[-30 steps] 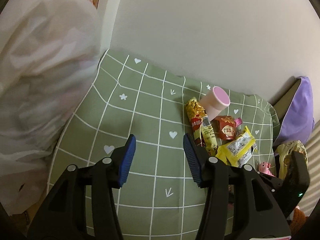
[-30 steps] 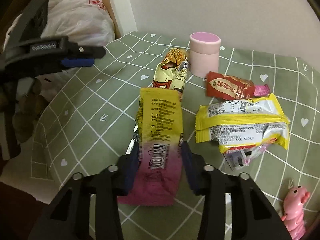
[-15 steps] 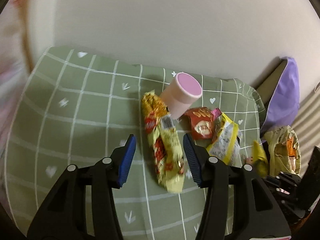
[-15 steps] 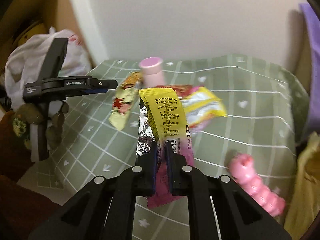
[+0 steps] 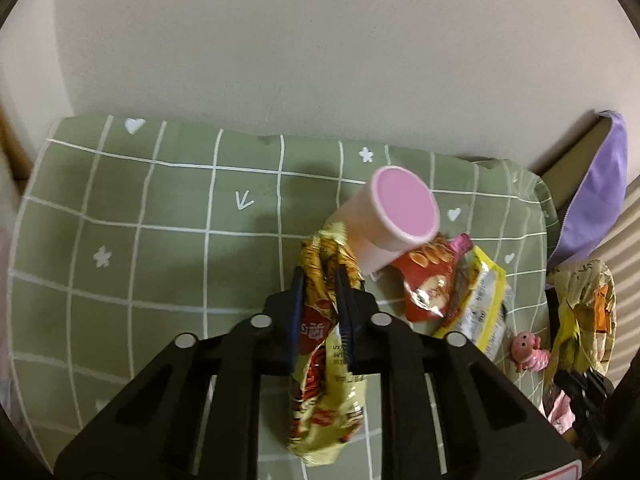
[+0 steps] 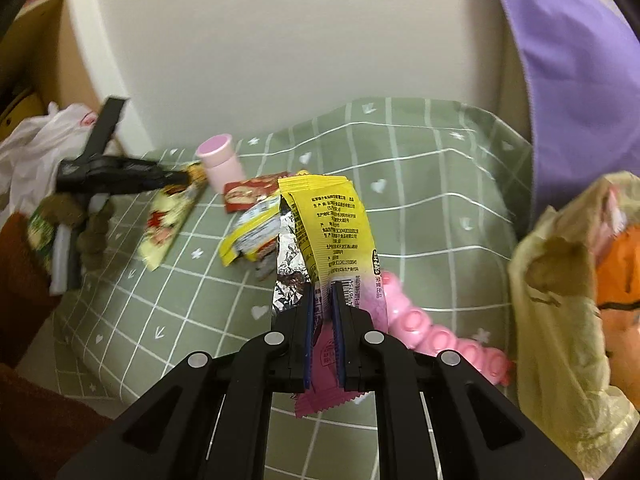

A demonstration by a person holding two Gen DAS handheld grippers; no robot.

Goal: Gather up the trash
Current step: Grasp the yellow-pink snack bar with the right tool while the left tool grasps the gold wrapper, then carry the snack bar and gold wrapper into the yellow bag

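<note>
Green checked cloth (image 5: pixel 168 264): covers the whole table top, white grid with hearts and stars; every place below is given from the pink cup standing on it.
Purple cloth (image 6: pixel 576 80): well off to the cup's right, up against the wall.
White plastic bag (image 6: pixel 28 148): well off to the cup's left, past the table edge.
Yellowish crumpled bag (image 6: pixel 560 320): far to the cup's right, at the table's edge, something orange showing inside.
Left gripper (image 5: pixel 320 280): just in front of the cup, jaws pinched narrow onto the gold and red snack packet (image 5: pixel 324 380), which runs back between the fingers and hangs toward the camera.
Right gripper (image 6: pixel 322 294): well in front of the cup and to its right, jaws nearly together, clamping the yellow and pink wrapper (image 6: pixel 332 232); the wrapper stands up out of the claw, torn foil showing on its left side.
Pink cup (image 5: pixel 394 216): upright near the wall, pink lid on top.
Yellow packet (image 5: pixel 476 304): lying on the cloth, front-right of the cup.
Red packet (image 5: pixel 428 284): touching the cup's base on its right, partly over the yellow packet.
Pink toy (image 6: pixel 432 340): on the cloth well in front and right of the cup, close behind the right gripper.
</note>
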